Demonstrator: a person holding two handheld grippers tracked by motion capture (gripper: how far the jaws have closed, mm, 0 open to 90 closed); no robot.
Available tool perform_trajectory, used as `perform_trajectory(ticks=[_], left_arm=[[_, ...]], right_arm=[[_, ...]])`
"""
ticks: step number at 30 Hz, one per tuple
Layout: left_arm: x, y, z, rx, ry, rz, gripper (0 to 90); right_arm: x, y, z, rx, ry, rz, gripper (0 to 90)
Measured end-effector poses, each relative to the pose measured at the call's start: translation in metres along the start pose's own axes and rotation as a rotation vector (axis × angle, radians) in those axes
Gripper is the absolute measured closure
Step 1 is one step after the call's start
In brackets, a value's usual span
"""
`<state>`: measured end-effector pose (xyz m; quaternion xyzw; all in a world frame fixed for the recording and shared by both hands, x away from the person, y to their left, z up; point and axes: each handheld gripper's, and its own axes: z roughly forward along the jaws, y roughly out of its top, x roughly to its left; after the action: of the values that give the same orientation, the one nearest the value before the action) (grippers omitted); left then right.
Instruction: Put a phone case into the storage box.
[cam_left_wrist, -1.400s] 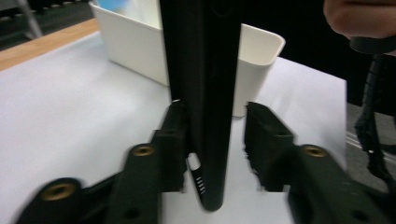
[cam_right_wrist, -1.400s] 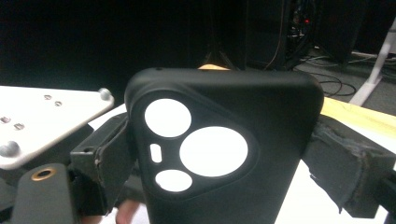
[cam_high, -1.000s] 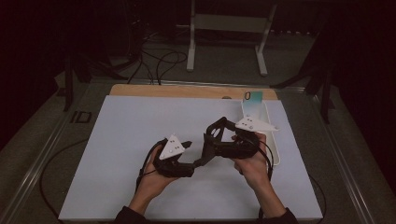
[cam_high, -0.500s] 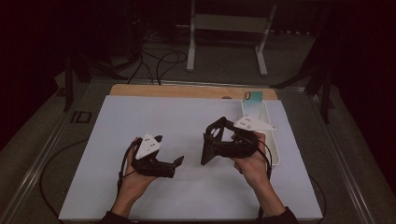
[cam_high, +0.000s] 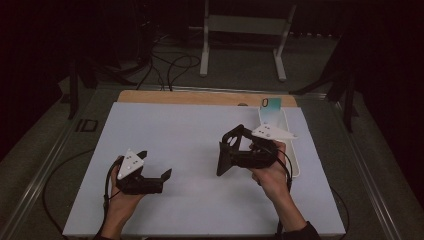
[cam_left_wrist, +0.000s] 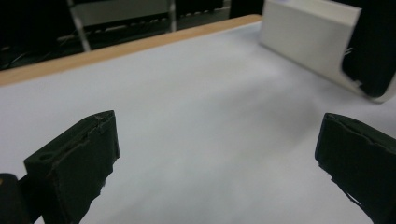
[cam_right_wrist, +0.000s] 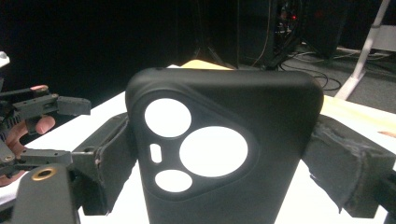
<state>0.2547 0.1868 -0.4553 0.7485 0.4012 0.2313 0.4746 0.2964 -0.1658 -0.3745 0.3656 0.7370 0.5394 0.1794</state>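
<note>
Phone case (cam_right_wrist: 224, 149) | clamped upright across its width by right hand-held gripper (cam_high: 235, 152) | left hand-held gripper (cam_high: 160, 177) jaws just opened, empty, apart on worktop (cam_high: 190, 130).

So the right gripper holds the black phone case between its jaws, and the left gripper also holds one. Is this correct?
Not fully. The right gripper does hold the black phone case, but the left gripper holds nothing: the left gripper view shows its jaws, which have just been opening, wide apart over the bare white table.
</note>
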Motion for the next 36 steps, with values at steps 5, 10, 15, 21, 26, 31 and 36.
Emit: perform_trajectory(ticks=[5, 10, 15, 21, 26, 31, 36], left_arm=[[0.008, -0.015, -0.005, 0.019, 0.045, 0.011, 0.2], [0.013, -0.024, -0.008, 0.022, 0.058, 0.003, 0.2], [0.022, -0.046, -0.023, -0.001, 0.099, -0.004, 0.2], [0.022, -0.050, -0.025, -0.027, 0.123, 0.009, 0.2], [0.022, -0.052, -0.024, -0.036, 0.155, 0.012, 0.3], [0.026, -0.055, -0.025, -0.035, 0.160, -0.013, 0.3], [0.025, -0.055, -0.025, -0.040, 0.164, -0.012, 0.3]], right_arm=[[0.000, -0.001, 0.000, 0.001, -0.003, 0.003, 14.2], [-0.001, 0.000, -0.001, -0.001, -0.009, 0.000, 14.2], [-0.001, 0.001, -0.002, -0.002, -0.015, 0.000, 14.1], [-0.002, 0.004, -0.003, -0.003, -0.023, -0.001, 14.1], [-0.006, 0.007, -0.004, -0.007, -0.032, 0.004, 14.1], [-0.012, 0.015, -0.005, -0.013, -0.046, 0.013, 14.1], [-0.019, 0.023, -0.005, -0.022, -0.067, 0.017, 14.1]])
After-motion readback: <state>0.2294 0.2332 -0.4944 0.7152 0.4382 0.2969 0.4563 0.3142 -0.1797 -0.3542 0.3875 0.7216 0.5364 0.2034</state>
